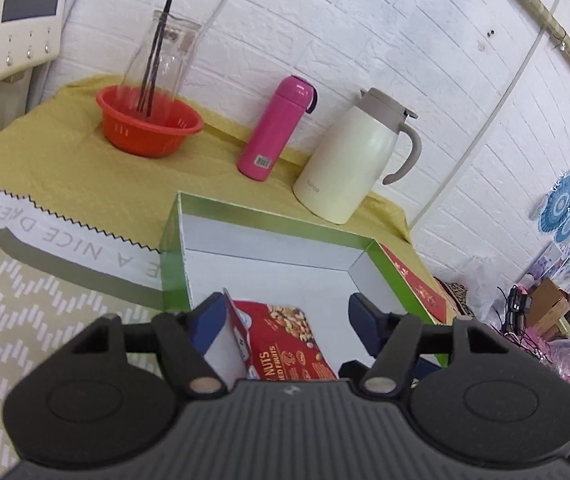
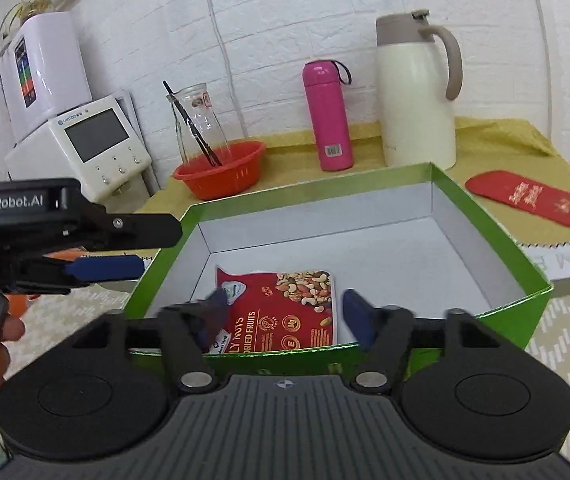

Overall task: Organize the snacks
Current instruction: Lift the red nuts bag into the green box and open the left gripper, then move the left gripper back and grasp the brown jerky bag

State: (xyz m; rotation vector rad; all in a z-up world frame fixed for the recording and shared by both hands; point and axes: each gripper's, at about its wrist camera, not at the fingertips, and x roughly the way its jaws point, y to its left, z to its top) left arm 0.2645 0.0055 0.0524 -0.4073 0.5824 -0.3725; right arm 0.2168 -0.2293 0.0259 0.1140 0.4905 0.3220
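A red packet of nuts and dried fruits point(image 2: 285, 312) lies flat on the white floor of an open green box point(image 2: 485, 248). It also shows in the left wrist view point(image 1: 285, 340), inside the same box point(image 1: 173, 256). My left gripper point(image 1: 285, 320) is open above the box's near end, with one edge of the packet close to its left finger. It also shows in the right wrist view point(image 2: 125, 256), at the box's left rim. My right gripper point(image 2: 285, 312) is open and empty over the box's near wall, above the packet.
On the yellow cloth behind the box stand an orange basket point(image 2: 221, 176) with a glass carafe point(image 2: 199, 120), a pink bottle point(image 2: 327, 116) and a cream thermos jug point(image 2: 417, 92). A red envelope point(image 2: 537, 204) lies to the right. A white appliance point(image 2: 85, 148) stands at the left.
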